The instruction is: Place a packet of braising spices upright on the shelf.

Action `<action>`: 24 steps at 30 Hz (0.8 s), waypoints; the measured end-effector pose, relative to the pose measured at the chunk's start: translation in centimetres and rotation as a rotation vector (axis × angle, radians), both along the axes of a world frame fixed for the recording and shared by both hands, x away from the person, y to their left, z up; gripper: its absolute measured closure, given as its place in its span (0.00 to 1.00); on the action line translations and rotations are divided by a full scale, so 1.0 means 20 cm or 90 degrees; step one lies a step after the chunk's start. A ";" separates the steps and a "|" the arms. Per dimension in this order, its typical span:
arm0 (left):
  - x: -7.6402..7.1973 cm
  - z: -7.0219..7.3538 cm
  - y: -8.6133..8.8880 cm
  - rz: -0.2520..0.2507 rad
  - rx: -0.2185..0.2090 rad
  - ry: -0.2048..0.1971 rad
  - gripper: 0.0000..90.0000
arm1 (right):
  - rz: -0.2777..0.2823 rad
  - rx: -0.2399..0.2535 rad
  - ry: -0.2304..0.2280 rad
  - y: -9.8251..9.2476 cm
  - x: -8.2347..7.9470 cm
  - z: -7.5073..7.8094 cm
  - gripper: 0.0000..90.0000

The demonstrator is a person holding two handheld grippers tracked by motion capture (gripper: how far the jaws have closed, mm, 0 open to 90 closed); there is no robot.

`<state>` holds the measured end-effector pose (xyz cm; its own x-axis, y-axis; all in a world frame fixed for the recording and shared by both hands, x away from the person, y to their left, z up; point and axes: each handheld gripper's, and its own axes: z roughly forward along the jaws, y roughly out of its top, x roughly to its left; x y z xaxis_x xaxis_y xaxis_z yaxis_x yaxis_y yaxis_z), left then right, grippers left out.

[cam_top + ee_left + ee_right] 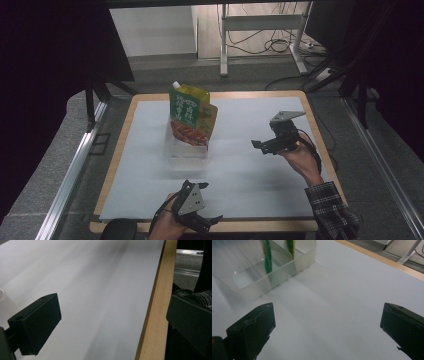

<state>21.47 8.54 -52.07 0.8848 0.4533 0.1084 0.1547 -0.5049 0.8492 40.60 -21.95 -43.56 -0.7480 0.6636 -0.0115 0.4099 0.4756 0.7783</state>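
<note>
Two green and yellow spouted pouches [189, 116] stand upright in a clear plastic bin [186, 150] on the white mat, left of centre. The right gripper view shows that bin [257, 282] close ahead at the upper left, with the pouches' lower edges [268, 257] inside it. My right gripper [264, 145] hovers to the right of the bin, open and empty, pointing left toward it. My left gripper [214, 222] is at the table's front edge, open, holding nothing; in its own view the jaws straddle the mat and the wooden edge [153, 322].
The white mat [235, 165] covers a wooden tabletop [320, 140]. Metal rails [75, 170] run along both sides of the table. A stand's legs and cables [270, 45] lie on the floor beyond the far edge. A plaid sleeve [330, 210] enters at the bottom right.
</note>
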 end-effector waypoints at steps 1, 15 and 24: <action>0.00 0.00 0.00 0.000 0.000 0.000 0.00 | -0.006 0.000 0.004 -0.01 0.00 -0.01 0.00; -0.01 0.00 -0.01 -0.001 -0.003 0.000 0.00 | -0.084 -0.015 0.042 -0.22 0.01 -0.10 0.00; 0.00 0.00 0.00 0.009 -0.001 0.004 0.00 | -0.154 -0.050 0.052 -0.37 0.04 -0.15 0.06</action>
<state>21.46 8.50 -52.14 0.8787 0.4662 0.1027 0.1667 -0.5013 0.8490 41.41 -29.31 -46.57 -0.5685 0.8226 -0.0165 0.5788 0.4141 0.7025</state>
